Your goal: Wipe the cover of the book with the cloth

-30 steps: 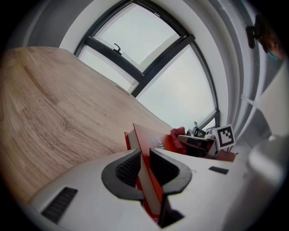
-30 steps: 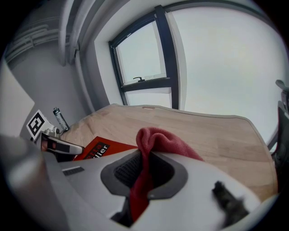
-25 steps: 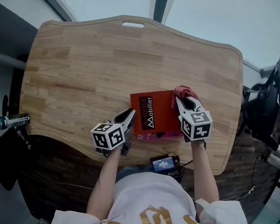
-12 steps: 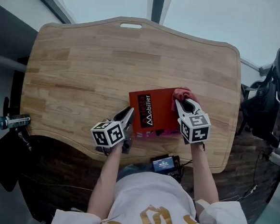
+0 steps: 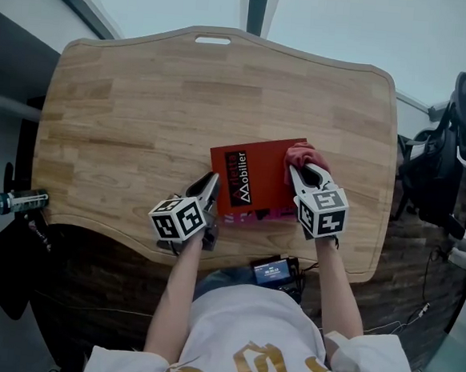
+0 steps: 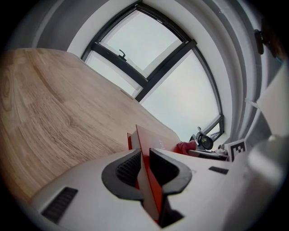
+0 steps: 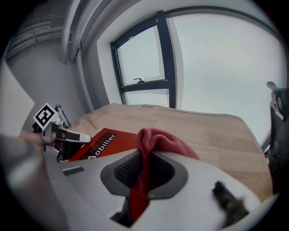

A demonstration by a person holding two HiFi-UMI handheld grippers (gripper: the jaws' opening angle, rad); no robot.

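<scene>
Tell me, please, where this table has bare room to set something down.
The wooden table is bare across its far half, from the handle slot to the red book, and along its left side. Crowded near right: book, red cloth, left gripper, right gripper.

- The book lies on the counter, between my left tool and my right tool.
- Its near-left edge stands between my left tool's jaws, pinched there.
- The cloth sits in my right tool's jaws, bunched just ahead of them on the book's far right corner.
- Most of the counter lies ahead and to the left of both tools.
</scene>
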